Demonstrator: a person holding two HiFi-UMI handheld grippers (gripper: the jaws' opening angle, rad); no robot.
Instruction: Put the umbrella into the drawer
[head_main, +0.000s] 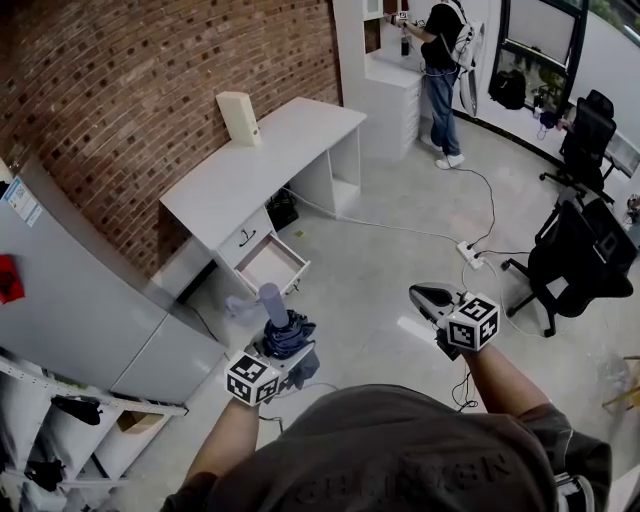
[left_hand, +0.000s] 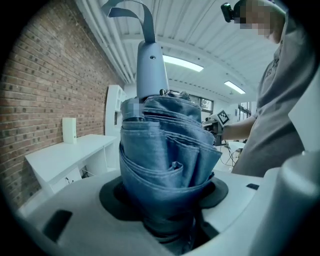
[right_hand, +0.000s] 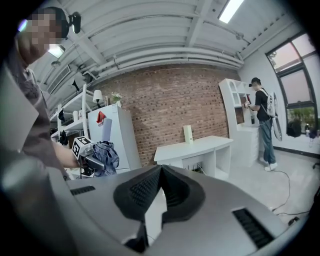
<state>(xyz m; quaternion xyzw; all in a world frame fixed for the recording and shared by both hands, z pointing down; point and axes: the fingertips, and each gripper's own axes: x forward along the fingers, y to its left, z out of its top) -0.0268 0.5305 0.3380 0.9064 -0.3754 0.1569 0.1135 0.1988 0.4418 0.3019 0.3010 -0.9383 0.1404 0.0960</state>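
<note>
**A:** State of the left claw (left_hand: 167, 215)?

**B:** The left claw was pinching the folded blue umbrella (left_hand: 165, 155), its pads pressed into the lower cloth folds. The umbrella stood upright in the grip, with its pale handle (left_hand: 152, 65) uppermost and a strap (left_hand: 144, 17) looping above that.

**A:** And the right claw (right_hand: 159, 175)?

**B:** The right claw was pressed together at the tips with nothing between them. It was held out over the floor (head_main: 380, 250), well apart from the left claw.

**A:** Where did the umbrella sit relative to the drawer (head_main: 270, 262)?

**B:** It was in the air above the floor, near the drawer but on the person's side of it, not over it. The drawer stood pulled open beneath the white bench (head_main: 270, 165).

**A:** What were the surroundings?

**B:** The bench ran along a brick wall (head_main: 150, 80). A pale upright box (head_main: 238, 118) stood on the bench top, close to the wall. A grey cabinet (head_main: 80, 300) was at the left. A power strip (head_main: 470, 252) with its cable lay on the floor, and black office chairs (head_main: 570, 250) were off to the right. At the far back a second person (head_main: 440, 60) stood facing white shelving (head_main: 385, 80).
</note>
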